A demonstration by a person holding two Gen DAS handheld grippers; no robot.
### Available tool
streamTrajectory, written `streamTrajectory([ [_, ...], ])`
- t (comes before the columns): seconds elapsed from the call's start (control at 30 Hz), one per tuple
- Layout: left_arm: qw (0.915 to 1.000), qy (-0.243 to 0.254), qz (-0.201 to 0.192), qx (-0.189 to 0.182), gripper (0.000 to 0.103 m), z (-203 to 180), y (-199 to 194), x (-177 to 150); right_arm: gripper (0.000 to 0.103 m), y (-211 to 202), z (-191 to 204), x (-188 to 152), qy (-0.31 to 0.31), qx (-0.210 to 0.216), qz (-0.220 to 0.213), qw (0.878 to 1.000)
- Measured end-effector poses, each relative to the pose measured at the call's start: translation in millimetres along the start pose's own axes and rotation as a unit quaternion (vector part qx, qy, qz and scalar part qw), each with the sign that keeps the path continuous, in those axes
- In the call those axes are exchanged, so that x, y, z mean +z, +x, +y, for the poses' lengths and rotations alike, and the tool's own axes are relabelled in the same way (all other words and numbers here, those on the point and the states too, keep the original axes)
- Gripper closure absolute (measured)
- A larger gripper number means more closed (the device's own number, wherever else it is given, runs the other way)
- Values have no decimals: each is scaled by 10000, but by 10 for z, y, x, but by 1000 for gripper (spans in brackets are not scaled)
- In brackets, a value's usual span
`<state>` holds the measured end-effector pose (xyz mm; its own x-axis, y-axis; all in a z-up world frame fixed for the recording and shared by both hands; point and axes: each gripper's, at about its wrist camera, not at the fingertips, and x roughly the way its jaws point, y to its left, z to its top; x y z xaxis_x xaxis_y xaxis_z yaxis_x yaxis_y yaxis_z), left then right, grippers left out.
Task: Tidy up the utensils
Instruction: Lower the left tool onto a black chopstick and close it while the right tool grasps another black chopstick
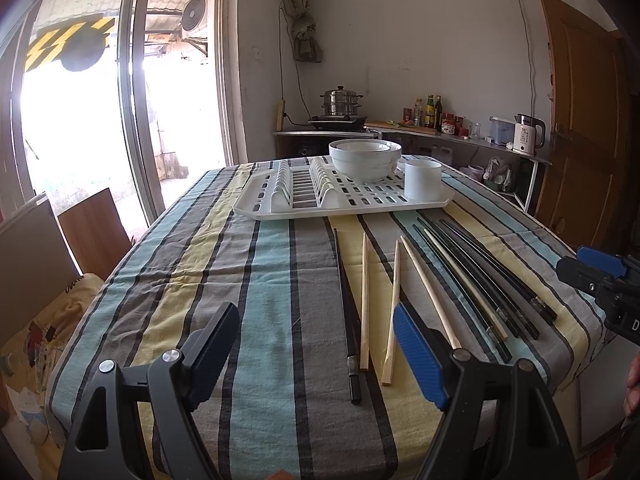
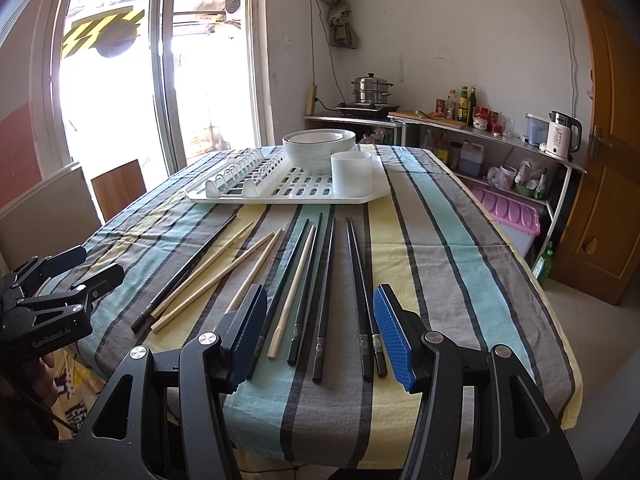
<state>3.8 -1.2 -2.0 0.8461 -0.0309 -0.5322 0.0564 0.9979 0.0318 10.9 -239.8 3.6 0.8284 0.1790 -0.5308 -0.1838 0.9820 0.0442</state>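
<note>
Several black chopsticks [image 2: 324, 292] and wooden chopsticks [image 2: 294, 284] lie loose on the striped tablecloth [image 2: 440, 264], pointing toward a white drying rack [image 2: 288, 196]. On the rack stand stacked white bowls [image 2: 320, 148] and a white cup [image 2: 352, 172]. My right gripper [image 2: 320, 336] is open and empty above the near ends of the black chopsticks. My left gripper [image 1: 316, 344] is open and empty near a black chopstick [image 1: 346, 312] and wooden chopsticks [image 1: 394, 308]. The rack [image 1: 344, 204], bowls [image 1: 365, 158] and cup [image 1: 423, 179] show in the left wrist view too.
A wooden chair [image 1: 94, 236] stands at the table's left edge. A counter [image 2: 480, 132] with a steamer pot [image 2: 371, 89], bottles and a kettle [image 2: 562, 136] runs along the back wall. A wooden door [image 2: 608, 160] is at right; a glass door at left.
</note>
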Motion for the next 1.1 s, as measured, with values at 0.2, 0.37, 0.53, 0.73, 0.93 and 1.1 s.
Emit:
streamTrajectory([
  [0.2, 9994, -143, 304, -115, 24, 79, 249, 68, 47, 120, -64, 33, 15, 19, 106, 9999],
  [0.37, 9968, -277, 716, -218, 24, 182, 549, 141, 47, 294, -97, 96, -100, 61, 218, 9997],
  [0.53, 9939, -180, 1004, -412, 25, 188, 822, 251, 47, 506, -118, 196, -121, 167, 409, 9989],
  [0.73, 9882, -210, 1362, -669, 39, 226, 1216, 413, 65, 857, -117, 311, -176, 221, 778, 9966],
  [0.93, 9825, -71, 1673, -813, 44, 167, 1560, 520, 83, 1209, -151, 398, -95, 298, 1143, 9930],
  [1.1, 9795, -29, 1814, -878, 51, 133, 1733, 562, 89, 1413, -176, 460, -64, 315, 1379, 9899],
])
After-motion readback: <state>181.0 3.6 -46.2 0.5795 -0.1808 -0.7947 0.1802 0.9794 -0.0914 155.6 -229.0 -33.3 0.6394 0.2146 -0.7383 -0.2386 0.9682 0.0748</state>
